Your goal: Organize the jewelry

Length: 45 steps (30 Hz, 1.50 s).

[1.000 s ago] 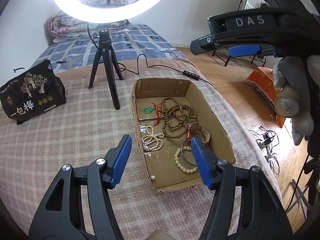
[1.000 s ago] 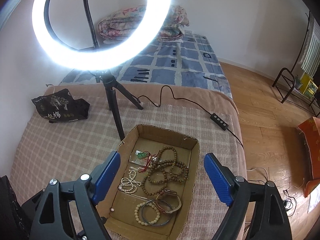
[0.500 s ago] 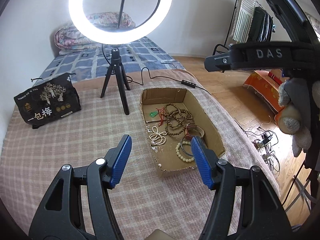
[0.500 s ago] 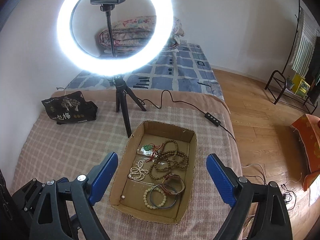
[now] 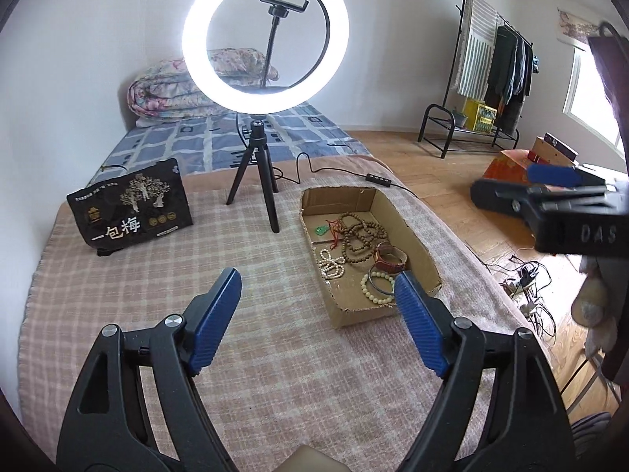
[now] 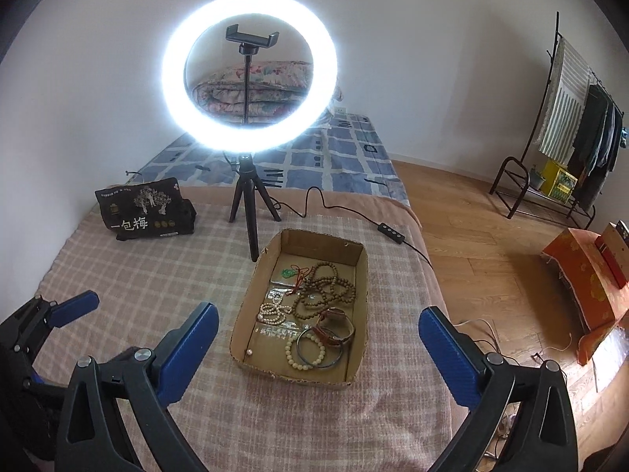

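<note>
A shallow cardboard box (image 6: 355,369) (image 5: 424,247) lies on the plaid blanket. In it are brown bead strands (image 6: 326,287) (image 5: 359,236), a green pendant on red cord (image 6: 287,273) (image 5: 323,230), a white pearl strand (image 6: 271,312) (image 5: 332,261), a watch (image 6: 336,324) (image 5: 389,257), a pale bead bracelet with a dark bangle (image 6: 310,350) (image 5: 378,283) and a loose pearl (image 6: 248,351). My left gripper (image 5: 316,310) is open and empty, near the box's left. My right gripper (image 6: 318,336) is open and empty, above the box.
A lit ring light on a black tripod (image 6: 249,212) (image 5: 261,181) stands behind the box, its cable and remote (image 6: 391,232) trailing right. A black printed pouch (image 6: 147,212) (image 5: 131,206) lies at the back left. The bed's edge drops to wood floor on the right.
Both grippers have pulled back and up from the box, so the box looks smaller and farther. Both stay open and empty. The jewelry has not moved.
</note>
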Each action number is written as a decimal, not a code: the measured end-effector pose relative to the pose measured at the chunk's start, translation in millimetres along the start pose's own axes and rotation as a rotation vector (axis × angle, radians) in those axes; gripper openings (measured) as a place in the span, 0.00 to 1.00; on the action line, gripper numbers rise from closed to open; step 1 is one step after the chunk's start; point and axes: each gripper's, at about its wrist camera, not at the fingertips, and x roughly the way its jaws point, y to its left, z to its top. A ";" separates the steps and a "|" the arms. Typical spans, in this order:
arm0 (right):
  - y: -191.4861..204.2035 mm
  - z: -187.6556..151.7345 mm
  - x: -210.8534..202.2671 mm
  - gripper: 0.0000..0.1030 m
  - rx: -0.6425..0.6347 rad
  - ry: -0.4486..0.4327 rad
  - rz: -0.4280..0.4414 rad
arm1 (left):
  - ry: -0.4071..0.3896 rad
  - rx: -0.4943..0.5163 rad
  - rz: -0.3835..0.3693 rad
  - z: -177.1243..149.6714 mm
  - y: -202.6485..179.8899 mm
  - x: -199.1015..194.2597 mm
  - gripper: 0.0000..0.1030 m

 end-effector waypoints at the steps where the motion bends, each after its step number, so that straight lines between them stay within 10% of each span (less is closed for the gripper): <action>1: 1.4 -5.2 -3.0 1.00 0.007 -0.006 -0.001 | -0.004 0.005 0.004 -1.6 0.4 -2.8 0.80; 17: 11.6 -48.9 -9.1 1.00 0.029 -0.074 -0.062 | -0.073 0.069 0.081 -18.4 -3.3 -29.1 1.00; 45: 16.9 -68.3 -9.1 1.00 0.033 -0.107 -0.075 | -0.073 0.065 0.044 -24.7 -12.4 -56.6 1.00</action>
